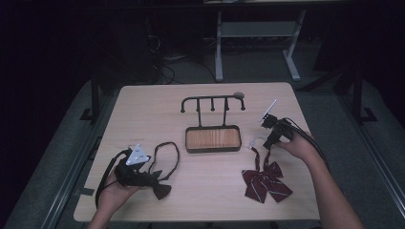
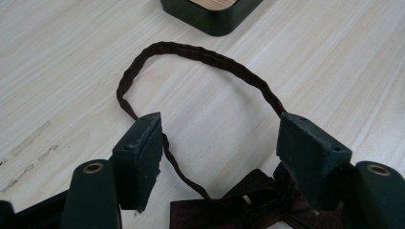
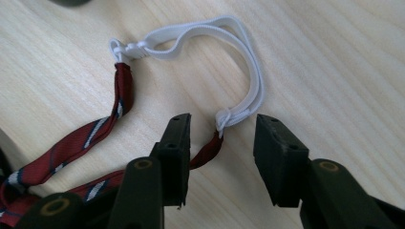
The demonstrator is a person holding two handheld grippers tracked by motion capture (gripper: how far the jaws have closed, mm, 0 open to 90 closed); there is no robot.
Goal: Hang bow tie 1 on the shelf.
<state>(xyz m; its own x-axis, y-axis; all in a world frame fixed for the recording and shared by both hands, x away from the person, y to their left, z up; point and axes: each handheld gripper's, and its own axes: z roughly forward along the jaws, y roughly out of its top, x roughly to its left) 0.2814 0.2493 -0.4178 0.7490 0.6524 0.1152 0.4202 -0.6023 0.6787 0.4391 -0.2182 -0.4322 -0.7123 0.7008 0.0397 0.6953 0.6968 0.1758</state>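
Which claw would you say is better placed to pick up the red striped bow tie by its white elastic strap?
The right claw, I'd judge. Its open jaws already straddle the white elastic strap of the red striped bow tie. The left claw sits across the table, open over the dark bow tie.

Light wood-grain table (image 1: 143, 109) with rounded corners, lit from above; the room around it is dim, almost black at 9 and 3 o'clock. Grey carpet floor (image 1: 253, 67) beyond the far edge at 12 o'clock, where a white desk frame (image 1: 258, 33) stands on two legs with a crossbar, and a tangle of dark cables (image 1: 162, 57) lies on the floor at 11 o'clock. Dark metal rails (image 1: 71, 176) run along the table's left side at 8 o'clock, with matching ones at 4 o'clock on the right.
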